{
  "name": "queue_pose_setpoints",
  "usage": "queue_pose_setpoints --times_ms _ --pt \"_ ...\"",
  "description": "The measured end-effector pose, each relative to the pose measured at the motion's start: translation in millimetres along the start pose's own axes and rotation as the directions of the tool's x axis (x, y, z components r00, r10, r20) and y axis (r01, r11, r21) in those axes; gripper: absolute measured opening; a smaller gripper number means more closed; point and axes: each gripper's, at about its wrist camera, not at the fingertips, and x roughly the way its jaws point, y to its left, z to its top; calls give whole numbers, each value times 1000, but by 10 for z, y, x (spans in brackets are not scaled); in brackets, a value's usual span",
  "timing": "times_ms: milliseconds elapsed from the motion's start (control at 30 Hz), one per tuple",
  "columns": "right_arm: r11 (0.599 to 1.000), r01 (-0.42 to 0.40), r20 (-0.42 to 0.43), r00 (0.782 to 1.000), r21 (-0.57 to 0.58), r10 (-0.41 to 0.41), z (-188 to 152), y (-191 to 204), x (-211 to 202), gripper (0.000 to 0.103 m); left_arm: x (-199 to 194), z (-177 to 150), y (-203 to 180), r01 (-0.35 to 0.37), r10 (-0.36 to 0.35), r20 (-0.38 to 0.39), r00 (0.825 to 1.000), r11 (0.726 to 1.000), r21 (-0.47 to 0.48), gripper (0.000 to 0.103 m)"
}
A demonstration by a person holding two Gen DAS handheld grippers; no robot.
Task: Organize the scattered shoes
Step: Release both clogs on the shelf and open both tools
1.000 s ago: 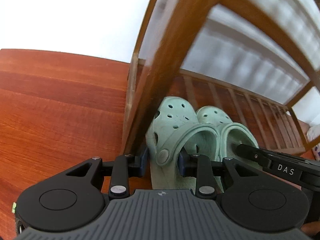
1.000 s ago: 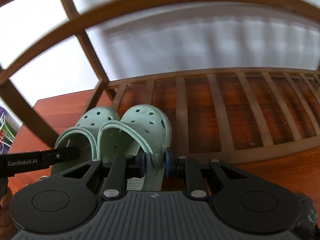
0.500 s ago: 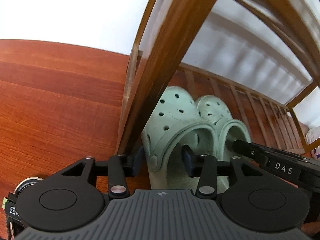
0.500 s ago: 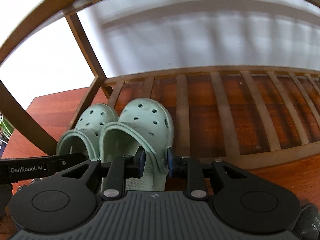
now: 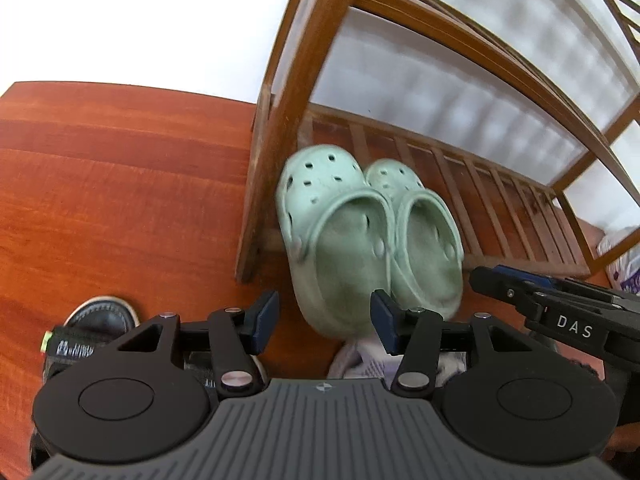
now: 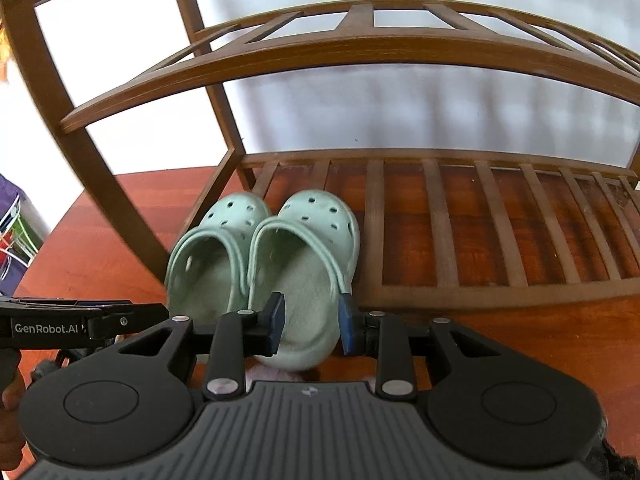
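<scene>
Resting side by side at the rack's (image 6: pixel 440 296) left end, two green clogs (image 5: pixel 344 240) lie just beyond the left gripper (image 5: pixel 324 320) and right gripper (image 6: pixel 310 324), both opening, gripping nothing.

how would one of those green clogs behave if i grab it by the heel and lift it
The clog looks like moulded foam, so probably light and slightly squashy between pads. Its smooth surface might slip a little. The thin heel strap looks pivoted on rivets, so it would likely swing rather than hold the clog's weight.
</scene>
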Motion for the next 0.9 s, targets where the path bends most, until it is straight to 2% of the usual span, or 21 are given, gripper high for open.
queue_pose_setpoints --times_ms 133,333,467,500,900 --pt "1000 0 -18 1000 -23 -1 -123 46 -55 33 -74 -109 -70 12 -11 -4 1000 1000 16 52" --pt "999 2 -55 998 -49 -5 -267 98 -7 33 32 -202 -185 36 -34 -33 999 998 48 49" --pt "998 0 -70 998 -59 -4 -302 102 86 33 127 -247 -242 56 -52 -60 997 996 70 32" --pt "998 0 -74 997 -60 -4 -307 106 102 33 152 -256 -257 59 -54 -67 996 995 76 31" --pt "999 2 -84 996 -48 -6 -232 136 291 33 256 -150 -247 78 -74 -58 996 995 66 28"
